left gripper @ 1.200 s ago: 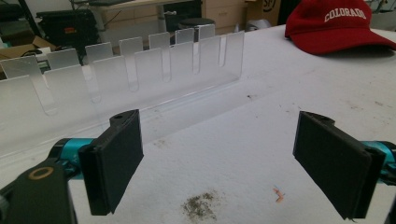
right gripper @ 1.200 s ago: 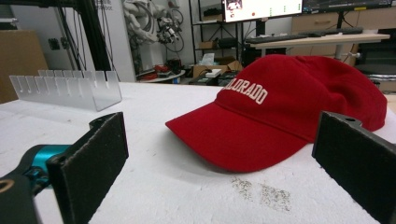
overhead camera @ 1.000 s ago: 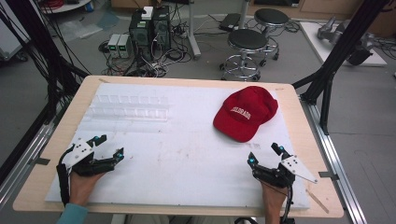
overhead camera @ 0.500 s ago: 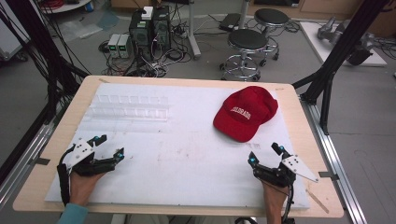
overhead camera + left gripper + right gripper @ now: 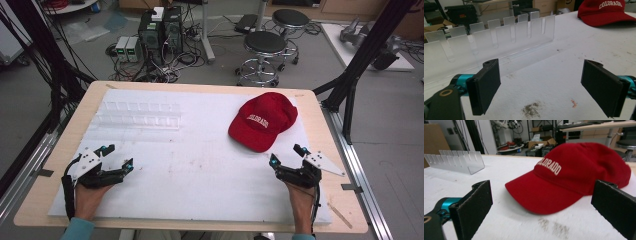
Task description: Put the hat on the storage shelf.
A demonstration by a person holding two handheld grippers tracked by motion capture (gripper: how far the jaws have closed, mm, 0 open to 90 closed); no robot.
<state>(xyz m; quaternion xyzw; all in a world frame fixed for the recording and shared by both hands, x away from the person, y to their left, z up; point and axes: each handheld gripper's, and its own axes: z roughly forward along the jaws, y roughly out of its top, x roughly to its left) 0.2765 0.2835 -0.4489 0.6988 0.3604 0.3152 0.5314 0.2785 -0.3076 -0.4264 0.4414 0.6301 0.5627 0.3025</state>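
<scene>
While overhead text blurs, cap [image 5: 574,175] reads — seemingly — "COLORADO" close up.

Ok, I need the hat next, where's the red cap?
The red cap lies on the table's far right in the high view, just ahead of the right gripper.

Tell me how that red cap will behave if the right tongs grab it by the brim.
The red cap looks like soft cloth, so its crown would likely sag. The curved brim seems stiffer, probably a firmer hold. It is likely light for the open right tongs.
</scene>
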